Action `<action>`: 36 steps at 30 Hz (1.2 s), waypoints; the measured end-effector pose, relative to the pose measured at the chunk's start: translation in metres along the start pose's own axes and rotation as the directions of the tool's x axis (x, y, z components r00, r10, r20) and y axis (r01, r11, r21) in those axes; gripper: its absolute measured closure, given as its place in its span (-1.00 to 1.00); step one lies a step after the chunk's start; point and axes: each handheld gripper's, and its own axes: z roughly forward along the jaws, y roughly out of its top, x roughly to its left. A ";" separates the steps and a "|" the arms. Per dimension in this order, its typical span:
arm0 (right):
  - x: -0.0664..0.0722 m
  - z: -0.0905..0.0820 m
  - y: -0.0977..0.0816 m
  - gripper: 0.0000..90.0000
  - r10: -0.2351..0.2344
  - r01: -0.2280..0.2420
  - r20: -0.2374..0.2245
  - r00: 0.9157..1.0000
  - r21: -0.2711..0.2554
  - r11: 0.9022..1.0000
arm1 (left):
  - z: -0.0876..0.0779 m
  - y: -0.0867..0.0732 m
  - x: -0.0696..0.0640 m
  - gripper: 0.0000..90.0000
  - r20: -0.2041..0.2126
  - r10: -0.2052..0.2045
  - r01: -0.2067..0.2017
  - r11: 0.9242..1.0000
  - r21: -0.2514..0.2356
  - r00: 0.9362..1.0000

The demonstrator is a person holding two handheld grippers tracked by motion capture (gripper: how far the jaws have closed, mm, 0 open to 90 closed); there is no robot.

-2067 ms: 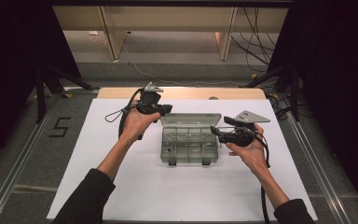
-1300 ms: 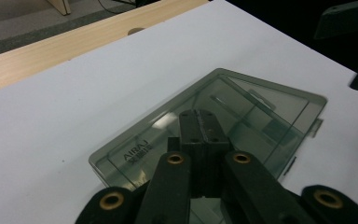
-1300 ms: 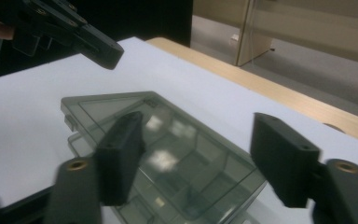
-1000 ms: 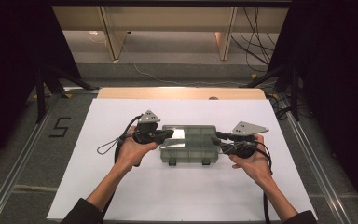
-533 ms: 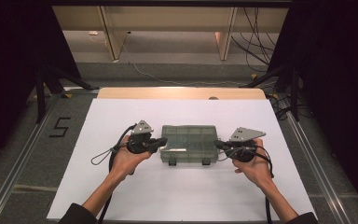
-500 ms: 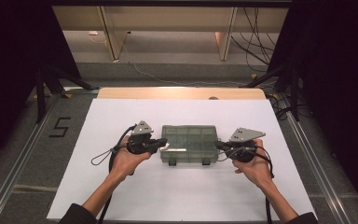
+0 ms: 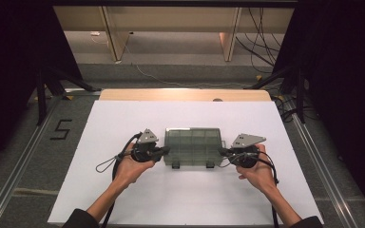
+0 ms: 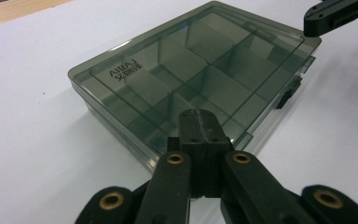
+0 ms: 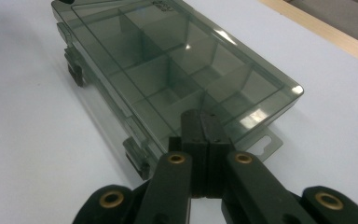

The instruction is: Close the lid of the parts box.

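A smoky see-through compartment box [image 7: 192, 145] lies flat on the white table top [image 7: 185, 199] with its lid down and two latches on its near side. Its dividers show through the lid [image 8: 191, 79] [image 9: 168, 70]. My left gripper [image 7: 164, 151] points at the box's left end, shut with nothing between the jaws. In the left gripper view its tips [image 8: 199, 116] sit over the box's near edge. My right gripper [image 7: 221, 152] points at the right end, also shut and empty, its tips [image 9: 200, 119] over that end of the lid.
A wooden strip [image 7: 185, 95] runs along the table's far edge. A "5" mark [image 7: 61, 129] is on the floor at left, and metal rails flank the table. Cables trail from both grippers. The other gripper's jaw tip [image 8: 335, 14] shows beyond the box's far end.
The box's lid, raised at first, now lies shut. Both grippers have come down and toward me, to the box's two ends.
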 end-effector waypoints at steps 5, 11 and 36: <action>0.001 0.001 -0.001 1.00 0.008 -0.007 -0.008 1.000 0.018 1.000 | 0.002 -0.003 -0.001 0.99 -0.002 -0.017 0.017 1.000 0.012 1.000; 0.001 0.004 -0.002 1.00 -0.005 0.005 -0.009 1.000 0.024 1.000 | 0.003 -0.006 -0.001 0.99 -0.010 -0.018 0.018 1.000 0.013 1.000; 0.002 0.006 -0.005 1.00 -0.008 0.009 -0.017 1.000 0.036 0.999 | 0.005 -0.012 -0.002 0.99 -0.020 -0.032 0.032 0.999 -0.002 0.999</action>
